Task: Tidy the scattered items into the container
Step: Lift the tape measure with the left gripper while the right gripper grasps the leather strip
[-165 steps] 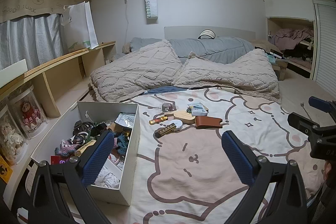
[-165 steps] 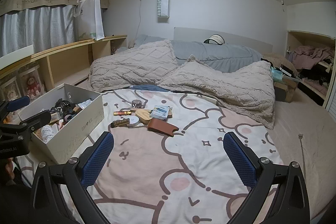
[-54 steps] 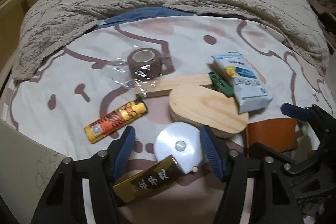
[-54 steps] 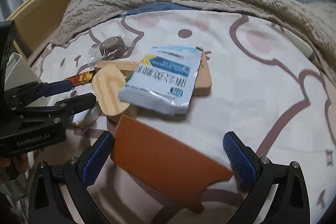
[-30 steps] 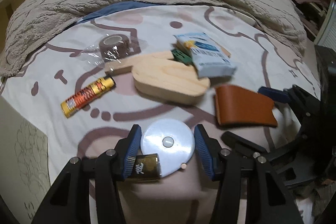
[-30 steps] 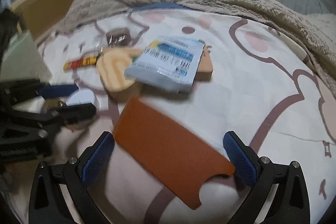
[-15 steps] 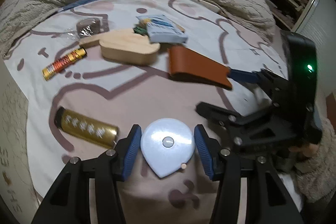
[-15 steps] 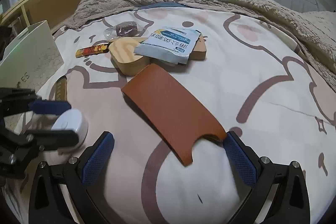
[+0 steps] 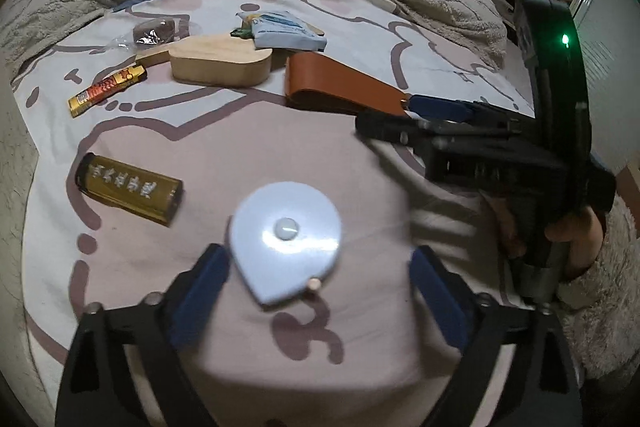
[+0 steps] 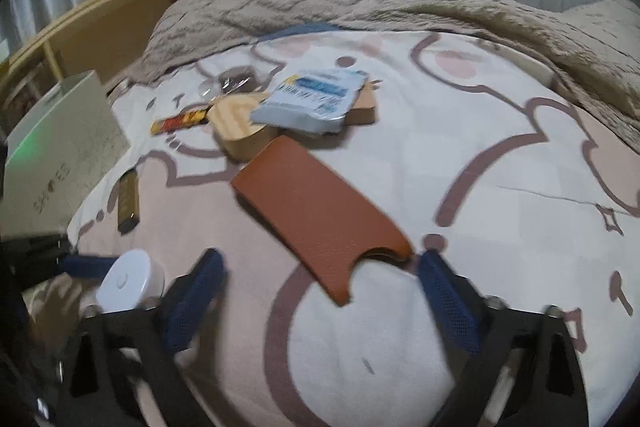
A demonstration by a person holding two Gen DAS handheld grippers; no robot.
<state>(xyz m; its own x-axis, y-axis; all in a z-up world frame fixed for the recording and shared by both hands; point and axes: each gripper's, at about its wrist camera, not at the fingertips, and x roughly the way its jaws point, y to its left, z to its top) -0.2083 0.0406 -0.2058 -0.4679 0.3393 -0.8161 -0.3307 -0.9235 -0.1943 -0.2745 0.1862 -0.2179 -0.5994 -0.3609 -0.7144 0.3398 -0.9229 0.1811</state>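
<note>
Left hand-held gripper [image 9: 316, 289] spread wide, white tape measure [image 9: 286, 237] loose between the fingers, apparently released. Right hand-held gripper [image 10: 320, 291] also apart, straddling the brown leather sleeve [image 10: 320, 217], ready to clamp. Shoebox [image 10: 56, 151] left of the sleeve.

A brown leather sleeve [image 10: 320, 215] is seen lying flat on the cartoon-print bedspread [image 10: 500, 155], its notched end between the spread blue pads of the right gripper [image 10: 320, 287]. Beyond it, a wooden block [image 10: 240, 135] is partly covered by a blue-and-white packet [image 10: 312, 99]. An orange lighter [image 10: 180, 121] and a dark gold lighter [image 10: 129, 201] are set near the white box [image 10: 60, 155] at left. A white round tape measure [image 10: 130, 283] is seen by the left gripper [image 10: 86, 261], blurred.
</note>
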